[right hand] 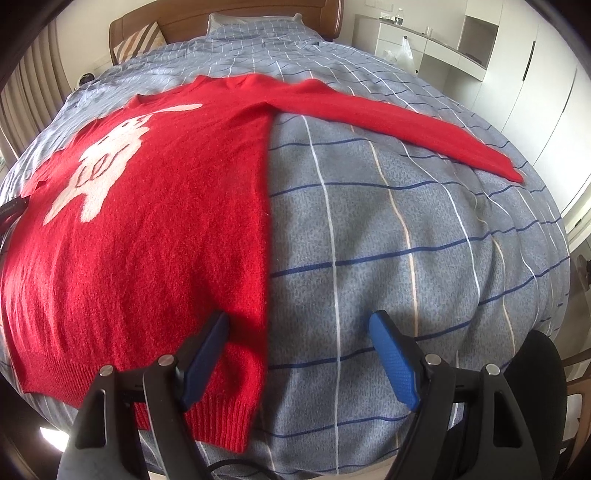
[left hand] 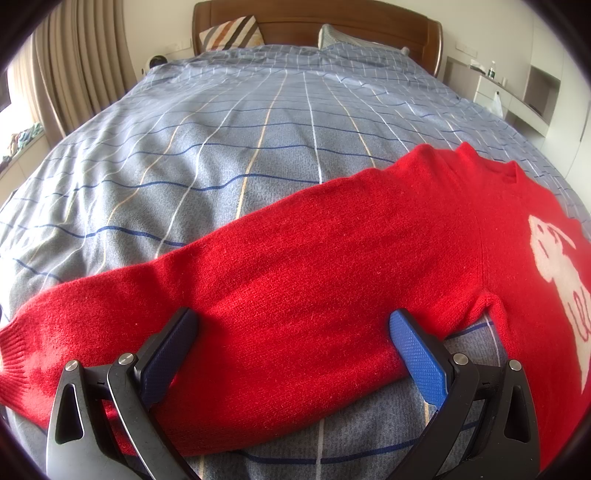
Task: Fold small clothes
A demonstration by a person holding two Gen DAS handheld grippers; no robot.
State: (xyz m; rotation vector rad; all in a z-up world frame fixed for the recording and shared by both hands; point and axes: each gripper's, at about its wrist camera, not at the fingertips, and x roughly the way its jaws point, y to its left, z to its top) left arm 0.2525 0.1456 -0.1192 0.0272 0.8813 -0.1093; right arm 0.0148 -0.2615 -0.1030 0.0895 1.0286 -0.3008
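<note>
A small red knit sweater with a white animal figure lies flat on the bed, both sleeves spread out. In the left wrist view its left sleeve runs across the frame, cuff at the far left. My left gripper is open, its blue pads either side of that sleeve's middle, low over it. My right gripper is open above the sweater's lower right corner, near the ribbed hem. The right sleeve stretches away to the right.
The bed's blue-grey checked cover fills both views, with pillows and a wooden headboard at the far end. Curtains hang at left. White cabinets and shelves stand at right. A dark chair back shows at lower right.
</note>
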